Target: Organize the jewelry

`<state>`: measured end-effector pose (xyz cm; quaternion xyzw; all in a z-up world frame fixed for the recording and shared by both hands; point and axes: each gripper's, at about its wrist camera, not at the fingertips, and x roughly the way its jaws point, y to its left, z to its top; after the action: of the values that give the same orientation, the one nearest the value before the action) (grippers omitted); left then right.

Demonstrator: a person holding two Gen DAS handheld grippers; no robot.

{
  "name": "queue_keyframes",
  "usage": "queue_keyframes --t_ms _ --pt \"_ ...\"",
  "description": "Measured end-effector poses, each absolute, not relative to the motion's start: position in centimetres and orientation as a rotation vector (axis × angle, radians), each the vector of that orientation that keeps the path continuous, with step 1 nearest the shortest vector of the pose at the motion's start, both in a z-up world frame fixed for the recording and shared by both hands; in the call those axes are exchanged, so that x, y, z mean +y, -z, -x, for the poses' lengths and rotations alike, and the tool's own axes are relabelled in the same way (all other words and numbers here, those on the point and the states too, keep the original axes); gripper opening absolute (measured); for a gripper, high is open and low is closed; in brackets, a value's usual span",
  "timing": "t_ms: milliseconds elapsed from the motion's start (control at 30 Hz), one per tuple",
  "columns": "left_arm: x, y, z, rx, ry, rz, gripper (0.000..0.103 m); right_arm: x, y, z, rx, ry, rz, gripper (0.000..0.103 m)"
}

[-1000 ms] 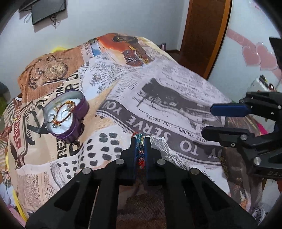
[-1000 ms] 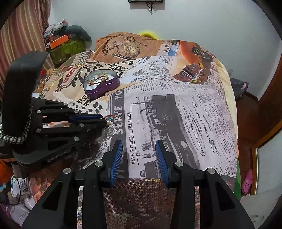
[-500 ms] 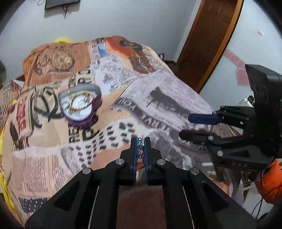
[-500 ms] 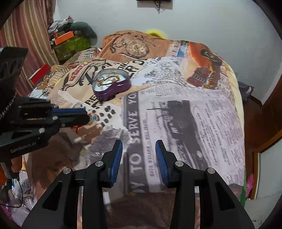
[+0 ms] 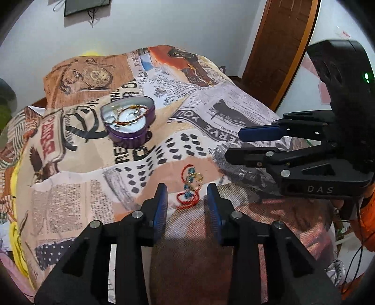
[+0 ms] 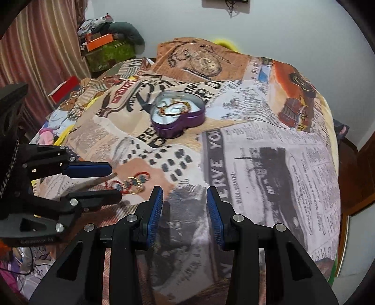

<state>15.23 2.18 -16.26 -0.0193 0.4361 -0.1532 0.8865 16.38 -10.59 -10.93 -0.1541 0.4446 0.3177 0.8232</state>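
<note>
A red cord bracelet with blue beads and gold rings (image 5: pixel 190 187) lies loose on the newspaper-print bedspread (image 5: pixel 77 194), between and just beyond my left gripper's open fingertips; it also shows in the right wrist view (image 6: pixel 131 183). My left gripper (image 5: pixel 187 196) is open and empty; it shows from the side in the right wrist view (image 6: pixel 112 181). My right gripper (image 6: pixel 184 199) is open and empty, to the right of the bracelet; it shows in the left wrist view (image 5: pixel 234 145). A purple heart-shaped tin (image 5: pixel 129 119), open, holds a gold bracelet farther back; it also shows in the right wrist view (image 6: pixel 177 116).
The bed fills both views. A brown wooden door (image 5: pixel 279 47) stands at the right, a striped curtain (image 6: pixel 39 47) and piled boxes (image 6: pixel 105 49) at the left. A dark frame (image 5: pixel 86 7) hangs on the white wall behind.
My left gripper has opened and let go of the red bracelet, which now lies on the bedspread. Both grippers have shifted and the tin sits more central in view.
</note>
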Motion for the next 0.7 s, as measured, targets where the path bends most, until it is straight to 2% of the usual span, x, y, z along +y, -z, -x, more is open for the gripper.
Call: queue_keyframes --t_ms 433,467,567,700 --pt "5.2 17.6 -13.6 0.923 0.259 0.077 0.034 -6.1 13.2 -15.6 1.007 -0.781 0.403 0.035" --pt "5.3 17.6 -13.7 0.923 0.256 0.078 0.034 -6.1 13.2 -15.7 1.010 -0.785 0.398 0.034" --pt "5.3 17.7 -13.8 0.921 0.259 0.086 0.034 -6.1 13.3 -15.7 1.011 -0.803 0.383 0.020" --pt "4.8 17.5 -14.0 0.912 0.269 0.078 0.034 -6.2 13.2 -15.5 0.993 -0.794 0.384 0.020"
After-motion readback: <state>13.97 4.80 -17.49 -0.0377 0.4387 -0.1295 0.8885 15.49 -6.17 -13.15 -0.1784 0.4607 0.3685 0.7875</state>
